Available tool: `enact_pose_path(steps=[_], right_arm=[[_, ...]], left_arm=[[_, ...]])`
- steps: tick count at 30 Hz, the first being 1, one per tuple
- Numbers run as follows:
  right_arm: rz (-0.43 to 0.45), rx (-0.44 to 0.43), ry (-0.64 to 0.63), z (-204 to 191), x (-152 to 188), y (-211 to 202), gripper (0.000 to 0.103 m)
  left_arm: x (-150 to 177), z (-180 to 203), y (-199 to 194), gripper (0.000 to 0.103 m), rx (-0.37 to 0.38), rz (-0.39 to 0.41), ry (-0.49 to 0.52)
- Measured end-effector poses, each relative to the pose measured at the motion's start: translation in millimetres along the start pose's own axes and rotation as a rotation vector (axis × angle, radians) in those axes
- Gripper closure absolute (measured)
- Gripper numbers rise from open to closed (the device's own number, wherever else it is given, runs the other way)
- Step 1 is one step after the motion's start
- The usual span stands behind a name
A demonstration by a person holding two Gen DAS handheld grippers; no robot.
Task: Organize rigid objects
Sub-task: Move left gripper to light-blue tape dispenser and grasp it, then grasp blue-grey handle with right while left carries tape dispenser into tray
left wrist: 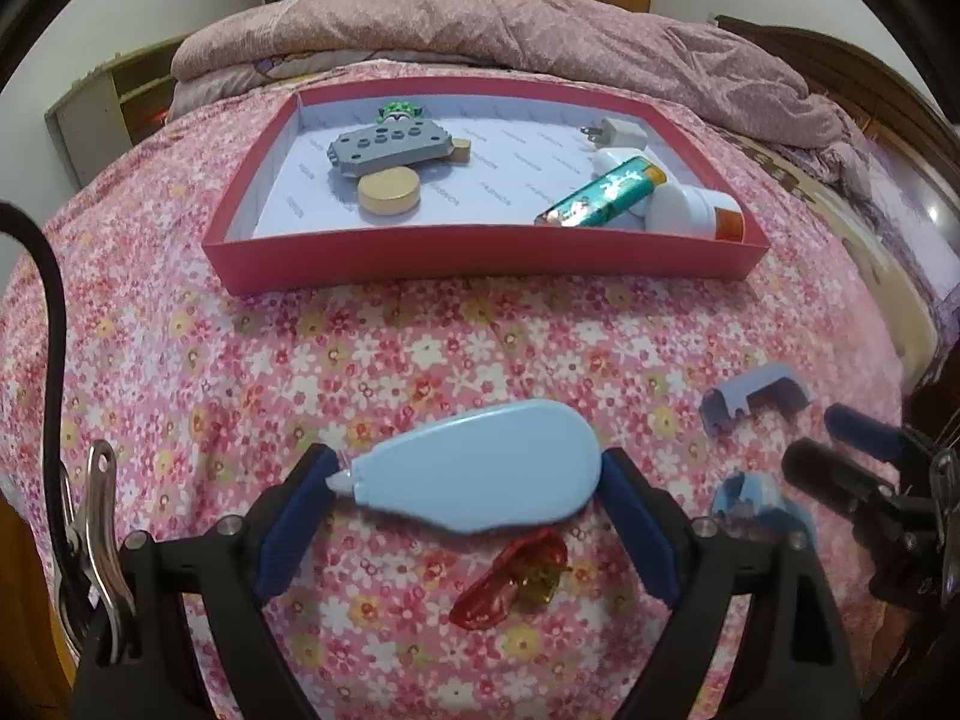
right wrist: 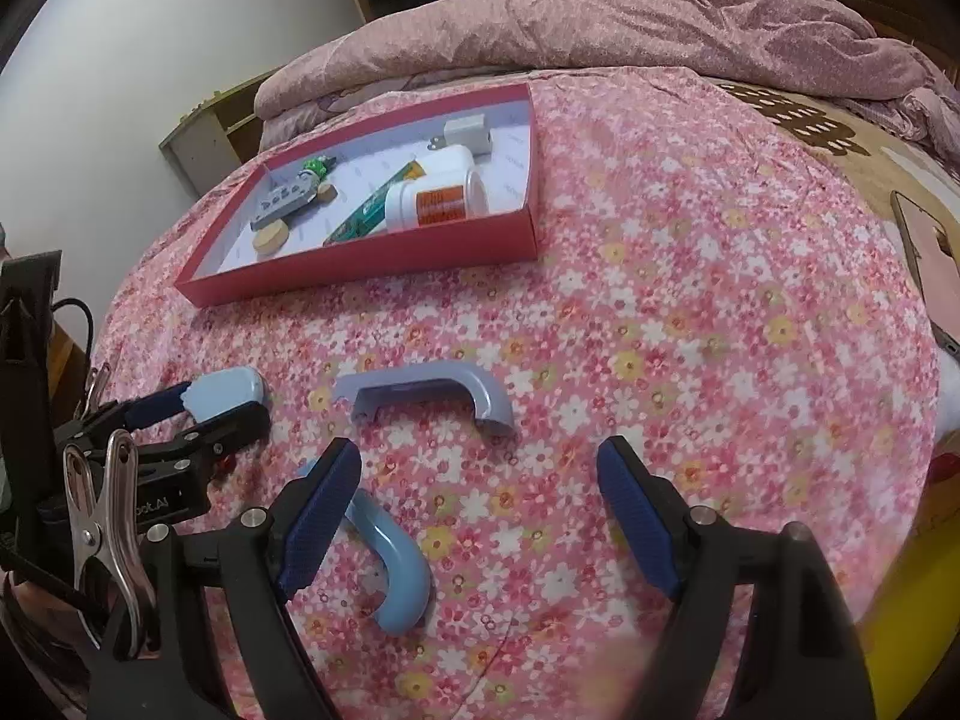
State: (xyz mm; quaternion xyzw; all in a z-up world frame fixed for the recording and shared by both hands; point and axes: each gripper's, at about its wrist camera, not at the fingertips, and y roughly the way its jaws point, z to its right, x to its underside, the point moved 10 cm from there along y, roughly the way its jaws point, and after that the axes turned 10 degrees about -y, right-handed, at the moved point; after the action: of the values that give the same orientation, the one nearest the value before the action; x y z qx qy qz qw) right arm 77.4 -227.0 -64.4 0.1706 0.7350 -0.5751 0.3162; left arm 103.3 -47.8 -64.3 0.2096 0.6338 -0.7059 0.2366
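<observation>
My left gripper is shut on a light blue correction-tape dispenser, held just above the floral bedsheet; it also shows in the right wrist view. My right gripper is open and empty over the sheet. A blue-grey handle lies just beyond it, and a curved blue piece lies by its left finger. A red clear wrapper lies under the left gripper. The red tray ahead holds a grey block, wooden discs, a teal tube, a white bottle and a plug.
A bunched pink quilt lies behind the tray. A phone rests at the bed's right side. A wooden shelf stands left of the bed. Open floral sheet lies between the grippers and the tray.
</observation>
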Motion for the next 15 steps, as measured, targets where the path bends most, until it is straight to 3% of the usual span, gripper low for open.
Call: enact_pose_path(steps=[3,15], right_arm=[[0.0,0.013,-0.015,-1.6,1.9,1.4,0.02],[-0.017,0.086,-0.042,-7.8,-0.7,9.2,0.019]], left_arm=[[0.1,4.1,2.2,0.012,-0.026,0.025,0.038],[2.2,-5.3,-7.2,0.013,0.043,0.051,0.032]])
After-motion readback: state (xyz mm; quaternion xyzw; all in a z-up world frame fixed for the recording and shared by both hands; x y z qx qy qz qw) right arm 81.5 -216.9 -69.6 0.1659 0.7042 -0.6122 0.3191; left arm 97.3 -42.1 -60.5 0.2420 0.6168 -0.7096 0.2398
